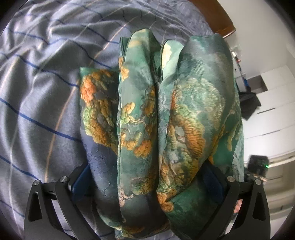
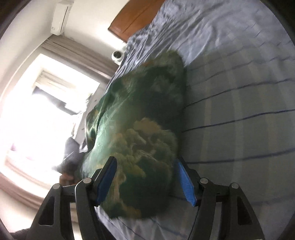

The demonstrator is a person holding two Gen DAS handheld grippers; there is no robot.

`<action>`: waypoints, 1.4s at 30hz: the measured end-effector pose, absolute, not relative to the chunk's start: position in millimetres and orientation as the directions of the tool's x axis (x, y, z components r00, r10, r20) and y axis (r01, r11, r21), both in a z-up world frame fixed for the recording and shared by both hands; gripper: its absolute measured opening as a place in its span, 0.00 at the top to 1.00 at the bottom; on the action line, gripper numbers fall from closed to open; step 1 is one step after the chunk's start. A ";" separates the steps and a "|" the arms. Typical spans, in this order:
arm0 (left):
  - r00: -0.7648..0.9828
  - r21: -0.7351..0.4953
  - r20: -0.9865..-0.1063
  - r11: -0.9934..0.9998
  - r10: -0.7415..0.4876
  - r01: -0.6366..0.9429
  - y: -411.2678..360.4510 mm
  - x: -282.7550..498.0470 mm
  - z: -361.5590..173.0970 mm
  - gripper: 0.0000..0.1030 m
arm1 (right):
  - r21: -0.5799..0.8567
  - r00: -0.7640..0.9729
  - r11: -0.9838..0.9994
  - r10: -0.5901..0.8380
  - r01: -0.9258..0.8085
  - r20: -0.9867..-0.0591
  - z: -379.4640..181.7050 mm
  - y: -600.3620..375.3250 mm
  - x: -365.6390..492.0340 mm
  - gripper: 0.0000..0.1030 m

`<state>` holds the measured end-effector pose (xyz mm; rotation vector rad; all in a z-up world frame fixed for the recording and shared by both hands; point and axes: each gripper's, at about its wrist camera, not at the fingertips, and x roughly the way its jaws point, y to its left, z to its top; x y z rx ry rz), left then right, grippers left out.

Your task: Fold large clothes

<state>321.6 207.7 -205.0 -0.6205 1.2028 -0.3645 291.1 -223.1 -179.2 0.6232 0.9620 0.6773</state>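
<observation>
- With the green floral garment (image 1: 156, 114) bunched into thick rolls on the bed (image 1: 36, 103), the relation that counts is bundle versus fingers: in both wrist views it lies straight ahead and runs lengthwise along the pointing line.
- Left gripper (image 1: 147, 182): fingers spread as wide as they go, one either side of the near end of the garment. Cloth fills the gap and hides most of the blue pads. I read this as released rather than clamped, since the rolls look unsqueezed.
- Right gripper (image 2: 145, 181): fingers about half spread, straddling the garment's (image 2: 143, 114) near end. The left pad sits against the cloth; the right pad shows a thin gap beside it. Frame is motion-blurred, so I cannot tell whether it grips or just brackets.
- Long axis: from each gripper the garment runs away toward the wooden headboard (image 2: 134, 16); in the left view the headboard (image 1: 219, 16) sits just past the garment's far end.
- Nearer hand: neither, both are at the garment.
- Judgement: fold looks mostly done, a compact bundle; likely next is setting down or squaring up, so both hands must clear without dragging slippery cloth.
- Containers: none in view; garment sits directly on the striped bedsheet.
</observation>
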 end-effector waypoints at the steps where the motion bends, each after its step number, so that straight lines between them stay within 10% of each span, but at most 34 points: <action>1: 0.329 -0.630 -0.745 0.774 -0.580 -0.065 208.2 321.2 -206.6 0.00 | 0.750 0.375 0.618 0.770 -0.236 -0.516 -188.3 -213.1 298.7 0.29; 7: 0.306 -0.642 -0.748 0.759 -0.589 -0.107 206.9 320.7 -218.9 0.01 | 0.725 0.373 0.653 0.743 -0.220 -0.556 -202.7 -186.7 319.2 0.21; 12: 0.343 -0.557 -0.797 0.825 -0.497 -0.096 194.3 307.8 -198.3 0.35 | 0.588 0.350 0.753 0.658 -0.295 -0.667 -189.9 -161.0 326.3 0.21; 18: 0.422 -0.405 -0.831 0.914 -0.361 -0.015 168.0 283.6 -155.0 0.49 | 0.327 0.468 0.832 0.530 -0.448 -0.707 -142.8 -121.1 295.9 0.40; 42: 0.633 -0.341 -0.701 0.934 -0.328 0.106 94.8 431.2 -101.0 0.46 | 0.050 0.697 0.844 0.474 -0.535 -0.538 -46.1 -180.3 414.9 0.41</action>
